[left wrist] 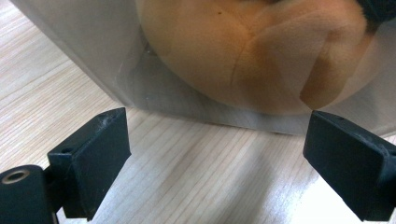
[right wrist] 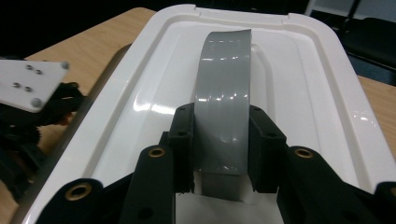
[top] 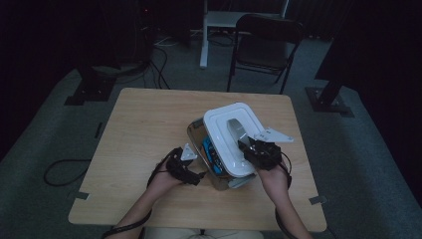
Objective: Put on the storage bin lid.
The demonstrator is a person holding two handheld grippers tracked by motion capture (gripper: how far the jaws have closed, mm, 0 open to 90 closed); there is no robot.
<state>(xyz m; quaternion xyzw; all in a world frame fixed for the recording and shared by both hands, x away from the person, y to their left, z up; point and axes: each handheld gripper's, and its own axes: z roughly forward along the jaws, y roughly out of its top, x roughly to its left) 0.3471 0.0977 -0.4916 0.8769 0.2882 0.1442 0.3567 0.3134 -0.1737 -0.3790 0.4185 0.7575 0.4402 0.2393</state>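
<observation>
Gripping the grey arched plastic handle of a white rectangular plastic lid, the right gripper has its two black jaws closed tight against the handle's sides, at the end nearer the person. The lid sits askew over a clear plastic storage box in the near right part of the light wooden table, its near end pushed out past the box's rim. Behind the gripper, the right hand and forearm run straight up from the table's near edge, the grey three-cornered plate tilted toward the right edge.

The left gripper rests low on the tabletop with its jaws spread wide and nothing between them, aimed at the box's clear wall, just short of touching it. A tan plush toy presses against that wall from inside. The left hand lies on the wood, its forearm angled in from the near edge.
</observation>
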